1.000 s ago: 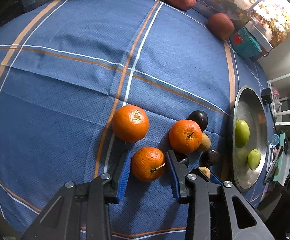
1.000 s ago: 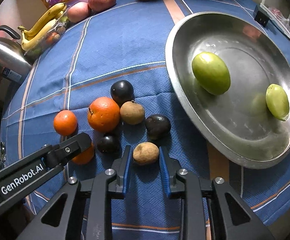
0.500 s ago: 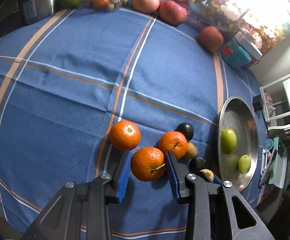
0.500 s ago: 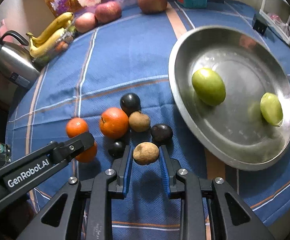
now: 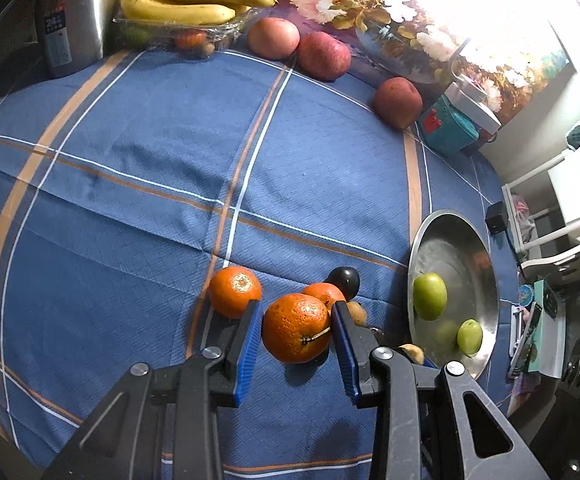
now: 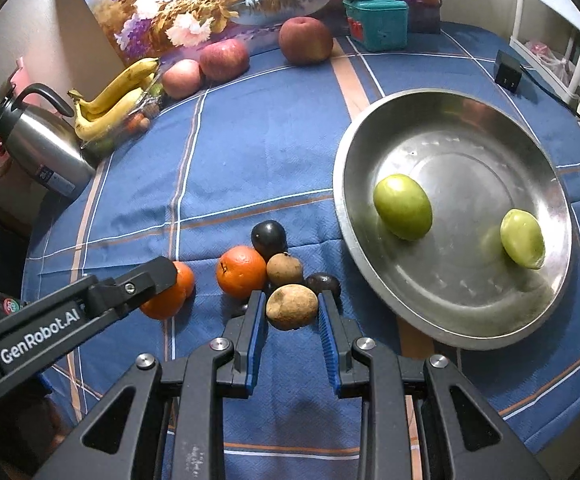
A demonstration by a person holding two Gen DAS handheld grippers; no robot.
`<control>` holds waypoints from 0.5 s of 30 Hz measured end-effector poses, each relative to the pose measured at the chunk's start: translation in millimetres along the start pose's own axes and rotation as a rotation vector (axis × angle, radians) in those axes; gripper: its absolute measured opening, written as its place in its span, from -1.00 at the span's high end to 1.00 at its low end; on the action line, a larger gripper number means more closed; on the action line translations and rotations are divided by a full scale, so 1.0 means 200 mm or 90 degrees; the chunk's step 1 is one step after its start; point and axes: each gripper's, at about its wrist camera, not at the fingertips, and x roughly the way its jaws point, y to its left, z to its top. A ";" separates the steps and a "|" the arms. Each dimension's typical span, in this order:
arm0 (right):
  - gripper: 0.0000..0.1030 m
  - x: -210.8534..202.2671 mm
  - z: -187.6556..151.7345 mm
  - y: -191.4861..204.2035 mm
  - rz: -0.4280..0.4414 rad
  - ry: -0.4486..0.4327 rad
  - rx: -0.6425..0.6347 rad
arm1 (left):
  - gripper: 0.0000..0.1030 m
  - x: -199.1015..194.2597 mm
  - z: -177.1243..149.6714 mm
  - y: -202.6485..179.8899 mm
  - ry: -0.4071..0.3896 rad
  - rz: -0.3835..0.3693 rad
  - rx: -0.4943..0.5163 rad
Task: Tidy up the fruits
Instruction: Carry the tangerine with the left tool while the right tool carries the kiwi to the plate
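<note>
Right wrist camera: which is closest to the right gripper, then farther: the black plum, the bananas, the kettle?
From the right gripper:
1. Black plum, just beyond the fingertips.
2 and 3. Bananas and kettle, both far left; too close to call.

At the far left edge of your blue striped tablecloth (image 5: 138,152) stands a steel thermos jug (image 6: 38,144) — black handle up, label facing you. Behind it all leans a flower painting (image 6: 194,4), with a teal box (image 6: 375,22) in front and a small black cube (image 6: 507,72) near the right edge.
</note>
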 end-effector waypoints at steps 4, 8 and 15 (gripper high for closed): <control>0.47 -0.01 0.01 -0.05 -0.012 -0.003 0.015 | 0.27 0.00 -0.01 -0.02 -0.001 -0.001 0.007; 0.47 -0.04 0.03 -0.14 -0.040 -0.017 0.048 | 0.27 0.01 -0.02 -0.07 0.000 -0.005 0.024; 0.47 -0.09 0.06 -0.33 -0.082 -0.030 0.107 | 0.27 0.02 -0.04 -0.21 -0.003 -0.024 0.076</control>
